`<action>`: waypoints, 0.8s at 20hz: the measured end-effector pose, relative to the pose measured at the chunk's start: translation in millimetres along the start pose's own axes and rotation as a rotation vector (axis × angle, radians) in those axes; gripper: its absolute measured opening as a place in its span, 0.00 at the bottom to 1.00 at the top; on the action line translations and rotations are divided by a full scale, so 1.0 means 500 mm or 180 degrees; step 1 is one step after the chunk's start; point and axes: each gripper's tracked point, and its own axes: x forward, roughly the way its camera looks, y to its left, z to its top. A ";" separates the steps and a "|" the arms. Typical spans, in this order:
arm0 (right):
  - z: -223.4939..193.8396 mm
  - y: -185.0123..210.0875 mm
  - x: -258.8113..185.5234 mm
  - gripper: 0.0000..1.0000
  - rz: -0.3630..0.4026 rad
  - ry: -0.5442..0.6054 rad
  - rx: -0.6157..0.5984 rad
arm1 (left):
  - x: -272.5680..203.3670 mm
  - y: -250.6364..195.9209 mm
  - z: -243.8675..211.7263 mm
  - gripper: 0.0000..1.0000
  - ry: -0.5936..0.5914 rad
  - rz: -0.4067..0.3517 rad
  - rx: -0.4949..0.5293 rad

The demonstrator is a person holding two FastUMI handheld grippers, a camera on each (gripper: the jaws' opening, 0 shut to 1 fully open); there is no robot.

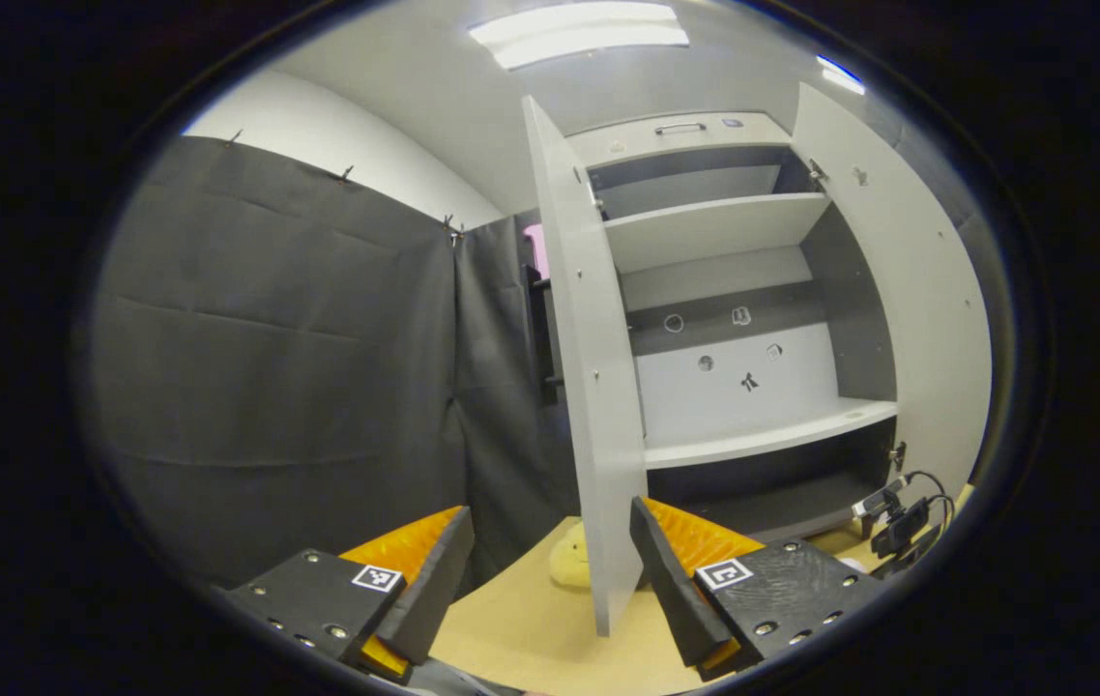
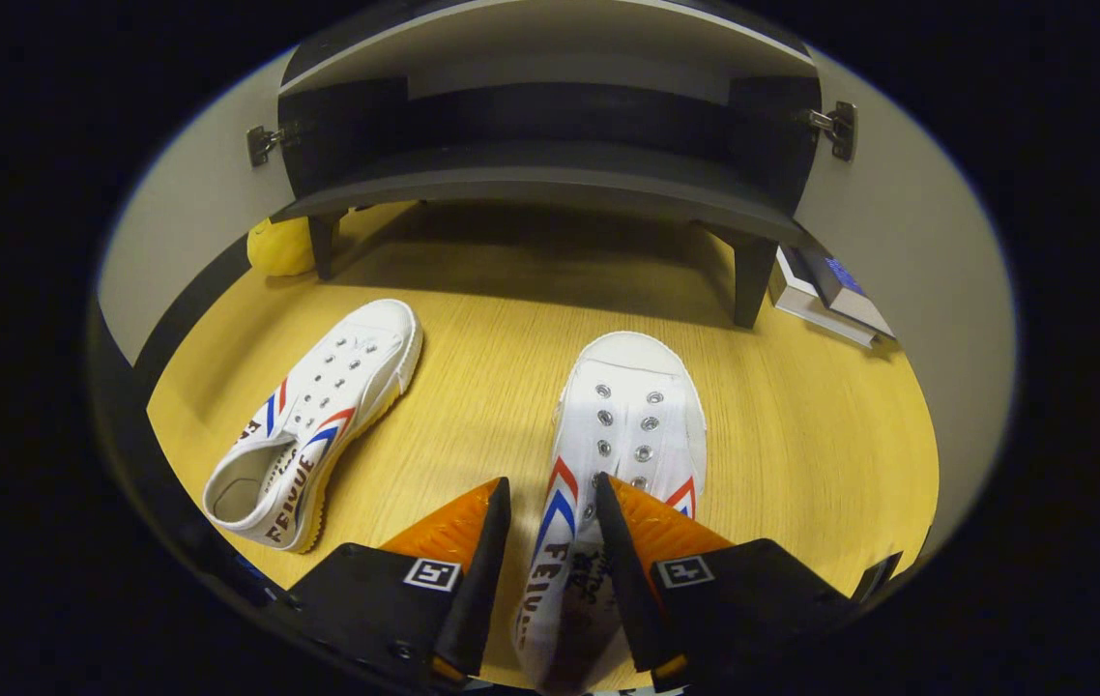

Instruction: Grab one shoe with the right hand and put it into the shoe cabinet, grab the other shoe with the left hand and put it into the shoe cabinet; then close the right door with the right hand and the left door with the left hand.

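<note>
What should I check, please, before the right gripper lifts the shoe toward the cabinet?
1. Right gripper astride the near shoe, one finger on each side of its side wall: ok.
2. Both fingers pressing firmly: cannot tell.
3. Both cabinet doors, left door and right door, open: ok.
4. Lower shelf free for a shoe: ok.
5. Left gripper open, holding nothing: ok.
6. Other shoe lying apart on the floor, out of the lift path: ok.
</note>
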 end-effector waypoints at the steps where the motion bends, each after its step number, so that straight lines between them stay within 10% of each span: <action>1: -0.001 0.000 -0.002 0.58 -0.0036 0.0024 -0.0047 | -0.001 0.002 0.002 0.94 -0.0007 0.0033 -0.0013; 8: 0.008 -0.023 -0.011 0.02 0.0018 -0.0101 -0.0007 | -0.007 0.004 0.006 0.94 -0.0032 0.0082 -0.0024; 16: 0.048 -0.015 -0.075 0.02 0.0201 -0.0446 0.0186 | -0.032 0.014 0.029 0.94 -0.0125 0.0016 0.0017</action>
